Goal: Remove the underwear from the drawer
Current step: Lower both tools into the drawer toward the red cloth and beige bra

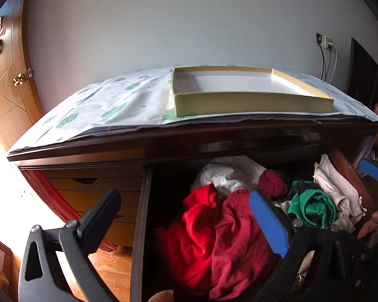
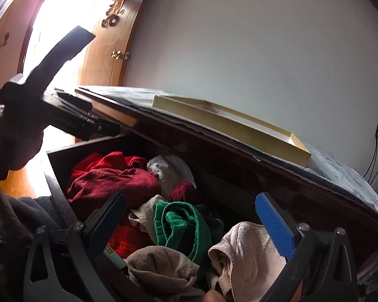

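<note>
Red cloth fills the left of the open drawer [image 1: 141,226], a bright red garment [image 1: 194,234] lying against a darker maroon one [image 1: 239,246], and the left tool [image 1: 186,224] hovers above them, spread wide and holding nothing, as if picking a target. Middle, a green piece [image 2: 181,224] lies rolled; right, pale beige underwear [image 2: 249,251] sits nearest the right tool [image 2: 199,224], also gaping and empty. Far behind, a shallow cardboard tray [image 1: 252,103] waits on the dresser top, likely for the pickings.
</note>
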A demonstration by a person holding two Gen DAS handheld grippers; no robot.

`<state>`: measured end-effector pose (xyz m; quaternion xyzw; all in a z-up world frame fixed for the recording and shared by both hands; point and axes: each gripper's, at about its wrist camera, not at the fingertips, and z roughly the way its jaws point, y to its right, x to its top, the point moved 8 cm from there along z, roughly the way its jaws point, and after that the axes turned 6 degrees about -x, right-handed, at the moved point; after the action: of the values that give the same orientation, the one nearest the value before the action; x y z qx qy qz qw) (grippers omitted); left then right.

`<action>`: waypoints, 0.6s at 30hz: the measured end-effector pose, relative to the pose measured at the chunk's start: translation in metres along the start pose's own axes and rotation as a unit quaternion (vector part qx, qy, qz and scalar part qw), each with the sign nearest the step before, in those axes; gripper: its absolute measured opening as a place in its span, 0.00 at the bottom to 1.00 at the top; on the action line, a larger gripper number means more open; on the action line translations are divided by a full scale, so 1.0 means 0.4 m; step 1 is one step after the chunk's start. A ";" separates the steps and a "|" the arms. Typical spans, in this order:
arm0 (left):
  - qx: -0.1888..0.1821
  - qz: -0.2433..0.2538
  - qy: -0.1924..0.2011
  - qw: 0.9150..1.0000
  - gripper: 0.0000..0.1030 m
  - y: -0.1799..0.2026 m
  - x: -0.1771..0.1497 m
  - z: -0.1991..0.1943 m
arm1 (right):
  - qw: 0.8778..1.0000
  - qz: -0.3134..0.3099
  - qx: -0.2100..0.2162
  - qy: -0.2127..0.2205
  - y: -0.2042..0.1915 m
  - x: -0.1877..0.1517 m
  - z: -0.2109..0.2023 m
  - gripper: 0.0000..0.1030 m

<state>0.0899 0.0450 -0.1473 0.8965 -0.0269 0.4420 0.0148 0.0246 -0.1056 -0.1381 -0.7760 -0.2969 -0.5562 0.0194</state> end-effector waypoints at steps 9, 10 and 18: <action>-0.013 0.004 -0.012 1.000 1.00 0.001 -0.026 0.009 | 0.999 0.016 -0.009 -0.027 -0.001 -0.007 0.033 1.00; -0.017 -0.001 -0.016 1.000 1.00 -0.004 -0.025 0.016 | 0.999 0.023 -0.006 -0.030 0.002 -0.007 0.036 1.00; -0.014 0.001 -0.002 1.000 1.00 -0.002 -0.010 -0.002 | 0.998 -0.008 -0.005 -0.062 -0.017 -0.033 0.051 1.00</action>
<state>0.0869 0.0460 -0.1500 0.8970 -0.0338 0.4399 0.0269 0.0360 -0.0986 -0.1595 -0.8065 -0.3011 -0.5088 -0.0071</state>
